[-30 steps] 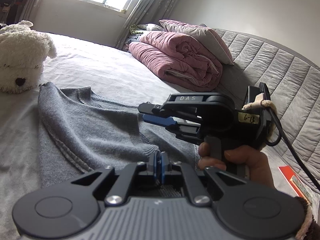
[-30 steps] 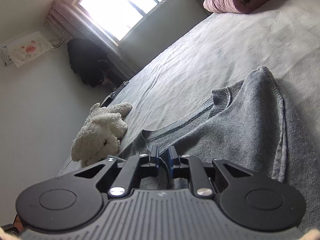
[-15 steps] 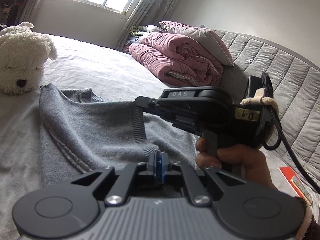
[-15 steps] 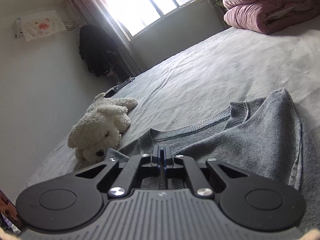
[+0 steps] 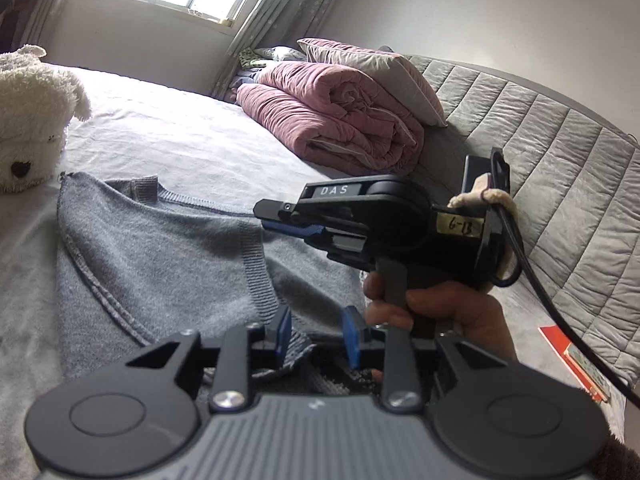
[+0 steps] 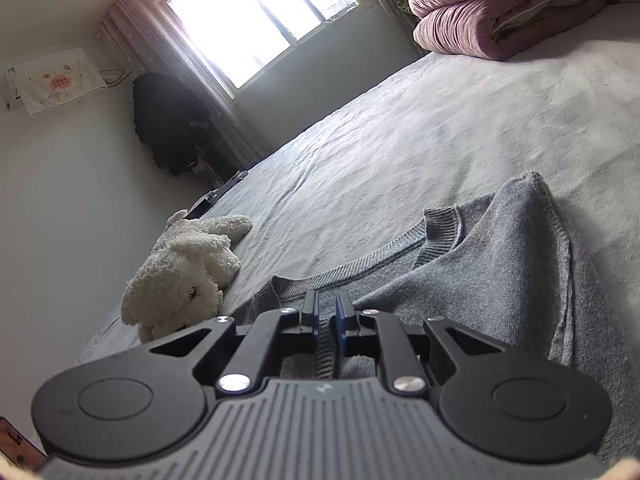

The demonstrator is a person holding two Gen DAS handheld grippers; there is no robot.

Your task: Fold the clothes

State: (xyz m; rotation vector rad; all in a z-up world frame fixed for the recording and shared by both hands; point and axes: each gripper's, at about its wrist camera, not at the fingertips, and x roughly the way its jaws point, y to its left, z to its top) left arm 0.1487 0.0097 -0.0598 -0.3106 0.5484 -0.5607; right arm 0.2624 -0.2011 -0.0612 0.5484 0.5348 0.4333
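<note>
a grey sweater point(image 5: 160, 256) lies partly folded on a pale grey bed sheet point(image 6: 420, 128), neckline toward a white plush dog point(image 6: 188, 276) just beside it. left gripper point(image 5: 316, 336): fingers spread wide above the ribbed hem, gripping nothing. right gripper point(image 6: 327, 318): a narrow gap between its fingers, ribbed knit lying between them; whether the pads press it cannot be told. a hand point(image 5: 448, 312) holds the right gripper's handle. room: bright window point(image 6: 256, 20) with curtains, rolled pink duvet point(image 5: 340, 120) and pillow point(image 5: 376, 68) against a quilted grey headboard point(image 5: 560, 152), dark clothing point(image 6: 168, 120) hanging by the wall.
</note>
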